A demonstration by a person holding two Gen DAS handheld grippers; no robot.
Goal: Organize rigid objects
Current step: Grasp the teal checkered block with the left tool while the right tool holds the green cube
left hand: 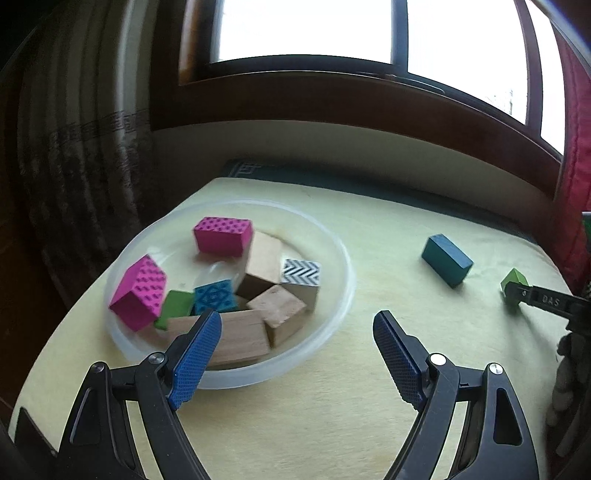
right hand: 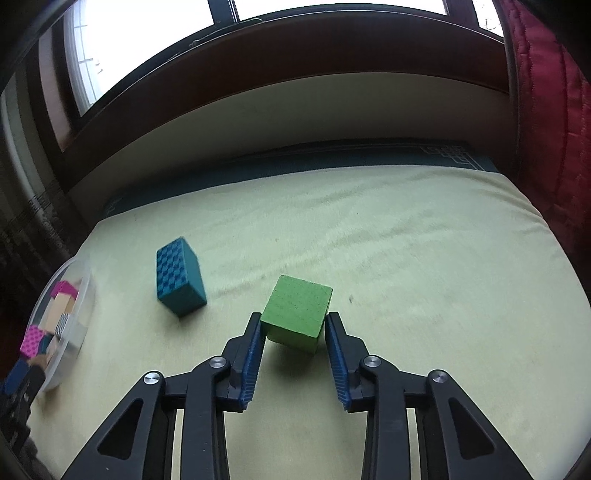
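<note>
Home interior, likely living room or bedroom. Wide window [left hand: 306, 29] with dark brown wooden frame across top of both views, daylight blown out. Patterned brownish curtain [left hand: 74, 155] hanging at left of left wrist view. Red quilted fabric [right hand: 550, 110] at right edge of right wrist view. Padded surface under pale yellow-green fleecy cloth [right hand: 388, 240], dark teal patterned border [right hand: 454, 155] along far edge below window. Toy wooden blocks [left hand: 262, 264] in clear plastic bowl [left hand: 343, 280].
</note>
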